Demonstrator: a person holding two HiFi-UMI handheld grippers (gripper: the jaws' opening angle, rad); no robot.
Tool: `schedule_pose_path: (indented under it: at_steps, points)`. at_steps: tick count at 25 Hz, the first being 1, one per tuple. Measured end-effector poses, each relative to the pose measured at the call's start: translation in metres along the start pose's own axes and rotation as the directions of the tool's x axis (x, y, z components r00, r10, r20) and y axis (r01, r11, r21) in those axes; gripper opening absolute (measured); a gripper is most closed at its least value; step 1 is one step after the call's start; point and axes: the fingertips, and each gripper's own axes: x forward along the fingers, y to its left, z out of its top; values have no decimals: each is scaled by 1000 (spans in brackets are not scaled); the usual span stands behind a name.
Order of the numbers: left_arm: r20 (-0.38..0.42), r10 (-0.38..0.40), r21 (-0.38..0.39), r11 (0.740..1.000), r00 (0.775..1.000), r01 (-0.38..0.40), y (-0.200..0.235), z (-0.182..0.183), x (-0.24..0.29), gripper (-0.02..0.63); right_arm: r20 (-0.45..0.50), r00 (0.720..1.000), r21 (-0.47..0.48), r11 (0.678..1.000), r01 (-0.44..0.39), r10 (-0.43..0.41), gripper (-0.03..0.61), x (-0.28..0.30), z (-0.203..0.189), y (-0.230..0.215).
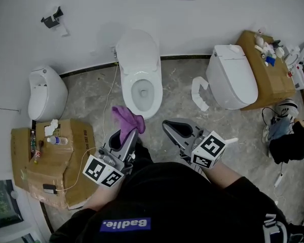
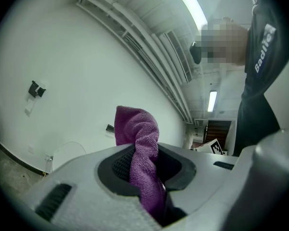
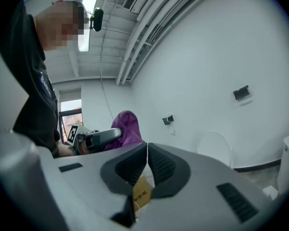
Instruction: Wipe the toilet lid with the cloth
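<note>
Left gripper (image 1: 129, 135): jaws clamped on the cloth's near end, leaving the rest free for wiping
Right gripper (image 1: 168, 126): jaws pressed together, empty, idle alongside
Cloth (image 1: 127, 119): long axis along the jaws, free end pointing at the bowl
Toilet lid (image 1: 137, 48): raised against the wall, cloth well short of it

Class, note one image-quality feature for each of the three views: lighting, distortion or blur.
Head view: even, soft light, toilet sharp, mild bowing at edges. Left gripper view: strong fisheye with dark corners, ceiling light blown out, purple cloth crisp. Right gripper view: same fisheye vignette, ceiling light glaring at top.
</note>
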Motion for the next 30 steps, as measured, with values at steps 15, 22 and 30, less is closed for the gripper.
schedule_pose_path:
  at_steps: [15, 22, 30]
  points:
    - [-29, -95, -16, 995, 995, 95, 208, 62, 82, 81, -25, 991, -15, 991, 130, -130, 31, 175, 62, -105]
    - [-39, -56, -16, 998, 998, 55, 234, 55, 122, 81, -33, 994, 11, 994, 109, -109, 31, 189, 64, -153]
    - [-47, 110, 10, 994, 993, -109, 261, 43, 175, 81, -52, 998, 27, 999, -28, 29, 31, 204, 73, -223]
